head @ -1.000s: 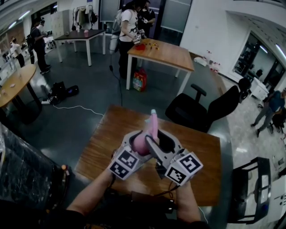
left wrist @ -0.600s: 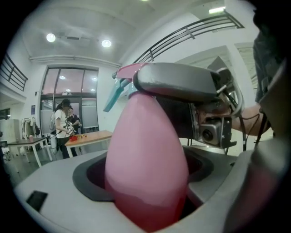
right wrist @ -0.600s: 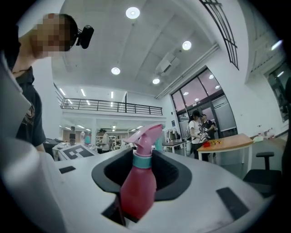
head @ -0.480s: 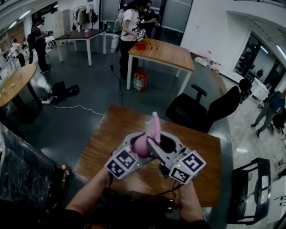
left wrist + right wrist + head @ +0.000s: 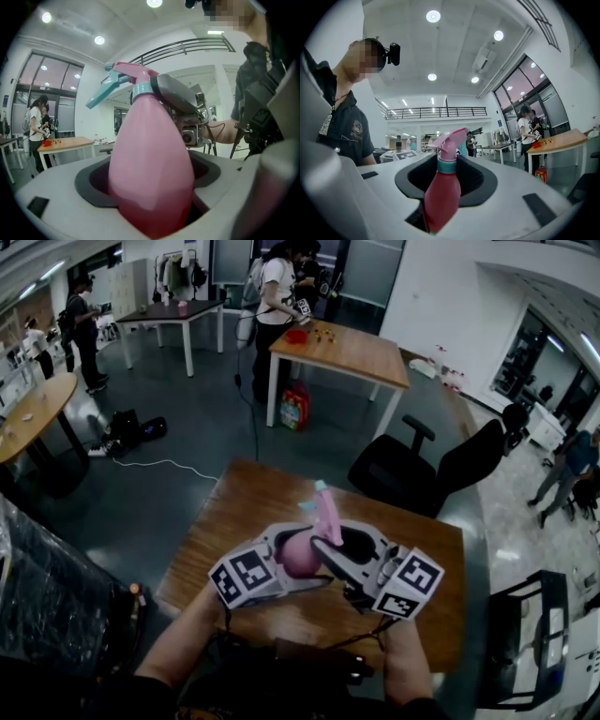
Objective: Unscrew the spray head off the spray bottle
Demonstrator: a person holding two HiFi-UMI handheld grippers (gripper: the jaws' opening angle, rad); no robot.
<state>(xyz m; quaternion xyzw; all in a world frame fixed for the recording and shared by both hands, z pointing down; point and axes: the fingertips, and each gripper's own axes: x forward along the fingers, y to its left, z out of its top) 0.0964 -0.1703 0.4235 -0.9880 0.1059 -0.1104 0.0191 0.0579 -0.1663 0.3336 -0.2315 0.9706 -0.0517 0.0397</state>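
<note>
spray bottle [image 5: 302, 557] held up over mid-table [image 5: 244, 512]
left gripper [image 5: 151, 183] clamps its belly, right gripper [image 5: 446, 168] has just been closing, now pinching the spray head [image 5: 451, 140] collar; table edges well apart.

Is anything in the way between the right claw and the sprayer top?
Nothing visible. The right gripper has just been closing its jaws onto the spray head; the left gripper holds the spray bottle.
</note>
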